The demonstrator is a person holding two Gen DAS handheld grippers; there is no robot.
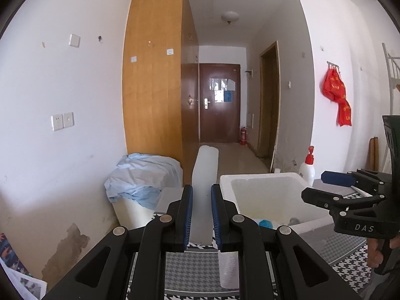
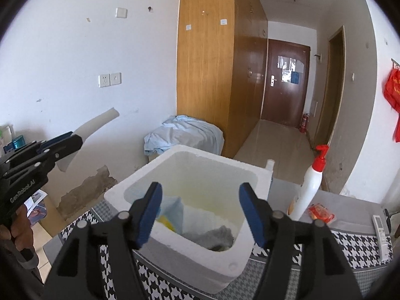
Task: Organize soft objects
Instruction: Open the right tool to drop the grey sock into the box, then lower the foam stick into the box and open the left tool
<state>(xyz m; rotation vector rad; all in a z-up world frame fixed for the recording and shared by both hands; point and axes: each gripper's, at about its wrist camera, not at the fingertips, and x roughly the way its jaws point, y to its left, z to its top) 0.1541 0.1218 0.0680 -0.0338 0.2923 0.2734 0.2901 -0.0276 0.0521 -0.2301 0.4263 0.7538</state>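
My left gripper (image 1: 202, 215) is shut on a long white foam strip (image 1: 205, 175) and holds it in the air, pointing up and away; the strip also shows in the right wrist view (image 2: 92, 130), held left of the box. A white foam box (image 2: 197, 212) stands on the houndstooth tablecloth (image 2: 350, 247) and holds several soft items: blue, yellow, white and grey cloth. My right gripper (image 2: 200, 215) is open and empty, hovering just over the box's near rim; it also shows in the left wrist view (image 1: 322, 187).
A white pump bottle with a red top (image 2: 310, 185), a red packet (image 2: 321, 213) and a white remote (image 2: 381, 228) lie right of the box. A white paper roll (image 1: 228, 270) lies on the table. A blue sheet (image 2: 182, 132) covers a low unit by the wardrobe.
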